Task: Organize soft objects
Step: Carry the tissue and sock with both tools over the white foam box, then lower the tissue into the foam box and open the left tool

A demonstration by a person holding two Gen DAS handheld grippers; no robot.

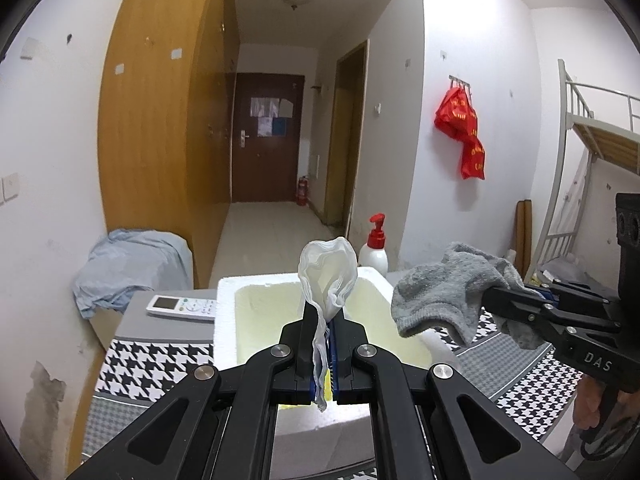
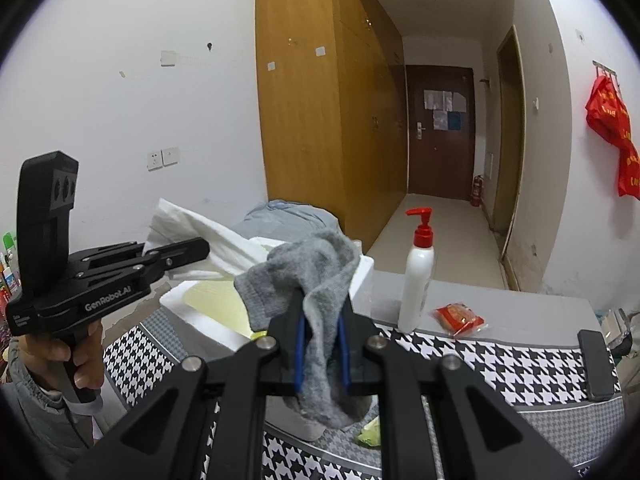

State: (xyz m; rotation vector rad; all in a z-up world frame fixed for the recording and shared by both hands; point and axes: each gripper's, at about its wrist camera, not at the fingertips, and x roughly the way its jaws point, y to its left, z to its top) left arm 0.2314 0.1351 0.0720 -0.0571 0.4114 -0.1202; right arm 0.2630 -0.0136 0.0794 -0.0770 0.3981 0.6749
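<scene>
Left wrist view first: the left gripper [image 1: 325, 344] is clamped tight on a thin white cloth [image 1: 328, 272], its 2 black fingers squeezing the fabric so the top balloons up in a loose loop above the tips while a tail hangs below. Directly behind it sits the open white foam box [image 1: 228, 304] with a pale yellow inside, standing on the bench under a black-and-white houndstooth cover [image 1: 156, 360]. Over at the right edge, the right gripper [image 1: 490, 300] comes in sideways, closed on a crumpled grey sock [image 1: 444, 292] that droops just beside the box's right rim. A white remote control [image 1: 182, 307] lies left of the box, a white pump bottle with a red top [image 1: 374, 250] stands behind it, and a pale blue cloth heap [image 1: 132, 264] sits further left.

Right wrist view now: the right gripper [image 2: 322, 320] pinches the grey sock [image 2: 308, 272] between its blue-lined fingers, fabric bunched above and sagging below. The left gripper [image 2: 202, 250] appears at left, carried by a person's hand [image 2: 76, 360], holding the white cloth [image 2: 200, 228] above the foam box [image 2: 200, 314]. The pump bottle [image 2: 418, 280] stands right of the box, with a small red packet [image 2: 458, 318] just beside it on the houndstooth cover [image 2: 500, 364].
</scene>
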